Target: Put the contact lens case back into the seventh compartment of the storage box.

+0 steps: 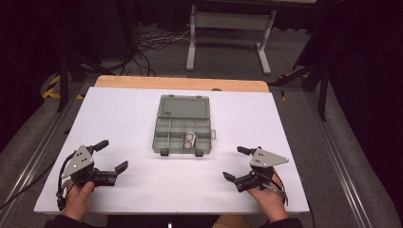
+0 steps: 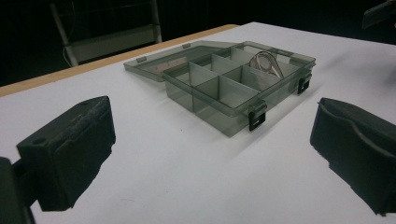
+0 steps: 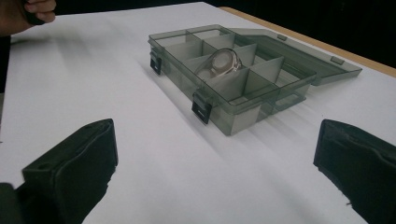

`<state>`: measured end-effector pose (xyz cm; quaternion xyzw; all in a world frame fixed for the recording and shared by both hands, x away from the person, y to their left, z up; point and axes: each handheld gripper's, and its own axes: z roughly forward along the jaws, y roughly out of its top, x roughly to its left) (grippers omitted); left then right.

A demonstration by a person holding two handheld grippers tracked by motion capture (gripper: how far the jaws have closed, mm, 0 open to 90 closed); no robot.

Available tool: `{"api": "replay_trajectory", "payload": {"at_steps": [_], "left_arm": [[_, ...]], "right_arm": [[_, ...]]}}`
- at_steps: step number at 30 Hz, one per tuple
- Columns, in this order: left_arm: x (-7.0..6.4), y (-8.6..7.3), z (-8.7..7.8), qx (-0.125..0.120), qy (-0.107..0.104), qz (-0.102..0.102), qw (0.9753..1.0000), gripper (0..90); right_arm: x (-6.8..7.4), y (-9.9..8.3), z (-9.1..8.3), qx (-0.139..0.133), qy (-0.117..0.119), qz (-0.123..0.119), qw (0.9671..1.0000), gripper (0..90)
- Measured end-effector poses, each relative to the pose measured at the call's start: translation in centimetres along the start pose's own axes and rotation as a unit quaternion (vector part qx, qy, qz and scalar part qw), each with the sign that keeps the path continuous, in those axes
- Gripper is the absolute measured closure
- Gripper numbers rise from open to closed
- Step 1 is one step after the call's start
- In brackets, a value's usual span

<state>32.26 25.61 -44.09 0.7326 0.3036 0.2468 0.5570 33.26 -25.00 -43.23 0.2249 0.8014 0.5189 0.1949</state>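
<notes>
My left tool (image 1: 111, 160) and right tool (image 1: 235, 164) are black, each with two blocky jaws with rough padded faces, a grey three-cornered plate dotted with screws on top, and a black cable trailing near my dark sleeves.

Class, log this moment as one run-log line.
left gripper: open, idle | right gripper: open, idle | organizer box: lid open | tape rolls: in compartment

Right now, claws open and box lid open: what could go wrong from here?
1. The compartment box looks light and lies loose on the white table; a push from either claw may slide it.
2. The watch-like item sits between close dividers, so wide jaws may jam.
3. The flat-lying lid could snag.
</notes>
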Motion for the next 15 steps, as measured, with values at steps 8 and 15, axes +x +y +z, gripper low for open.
{"api": "replay_trajectory", "payload": {"at_steps": [8,15], "left_arm": [[0.01,-0.16,0.09,-0.003,0.003,-0.004,1.0000,0.9],[-0.05,-0.12,0.11,0.000,-0.001,0.006,1.0000,1.1]], "right_arm": [[0.07,-0.73,0.36,0.000,-0.015,0.006,0.9999,0.4],[0.07,-0.79,0.35,-0.001,-0.016,0.005,0.9999,0.4]]}}
